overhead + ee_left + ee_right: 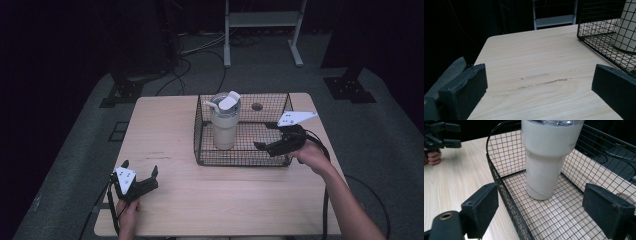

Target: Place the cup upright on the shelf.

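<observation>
Currently the white tumbler (224,126) stands upright inside the black wire basket (243,159), toward its left end, lid flap up. That basket sits on the wooden table (170,130) at the far right part of the top. Right gripper (270,147) hovers over the basket's near right corner, jaws spread wide and empty, pointed at the tumbler, not touching it. Left gripper (140,172) is near the table's near left corner, jaws also spread, nothing between them, well apart from the basket.
</observation>
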